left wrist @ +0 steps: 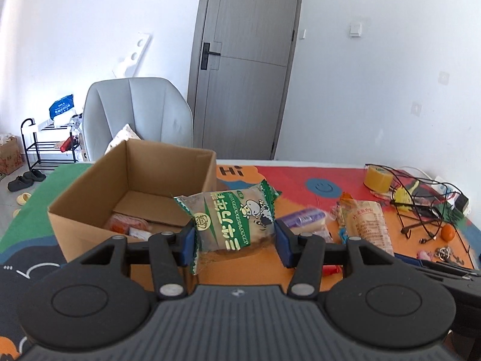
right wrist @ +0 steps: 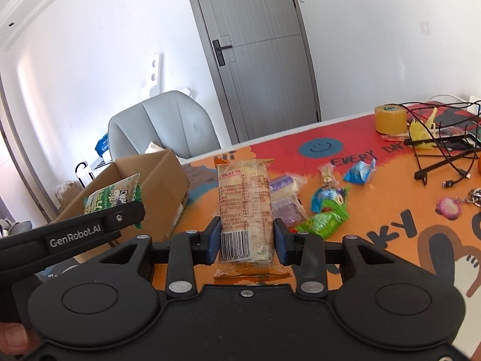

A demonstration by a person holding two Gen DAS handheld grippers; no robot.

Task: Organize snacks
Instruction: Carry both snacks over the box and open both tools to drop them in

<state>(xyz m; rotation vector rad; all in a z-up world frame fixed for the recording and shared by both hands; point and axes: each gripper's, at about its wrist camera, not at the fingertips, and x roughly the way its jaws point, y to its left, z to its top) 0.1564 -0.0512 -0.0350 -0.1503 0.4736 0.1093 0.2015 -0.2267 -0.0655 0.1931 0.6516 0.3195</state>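
1. Now the left gripper [left wrist: 234,237] holds a green-and-white snack packet [left wrist: 231,219] with a cartoon cow on it; its blue fingers [left wrist: 188,245] press the packet's two sides, and the packet hangs clear of the bench [left wrist: 258,270].
2. Just behind and left of that packet stands an open cardboard box [left wrist: 90,180] on the bench, with a few orange and white wrappers [left wrist: 129,225] lying on its floor.
3. The right gripper [right wrist: 245,237] grips a long clear packet of biscuits [right wrist: 245,204] with orange ends, barcode nearest the camera; its fingers [right wrist: 281,245] are closed narrow on the packet's sides, and the packet points away from the camera, raised above the bench.
4. From the right wrist view, the left gripper with its cow packet sits to the left, in front of the box's near corner.
5. Loose snacks lie on the bench to the right of the biscuits: a purple-and-white pack [right wrist: 285,192], a bright green wrapper [right wrist: 324,221], and two blue wrappers [right wrist: 359,173].
6. Farther right are a roll of yellow tape [right wrist: 389,118], a tangle of black cables [right wrist: 445,156] and a pink keyring [right wrist: 448,206].
7. A grey chair [left wrist: 138,111] stands behind the box, and a grey door [left wrist: 246,60] is shut in the white wall.
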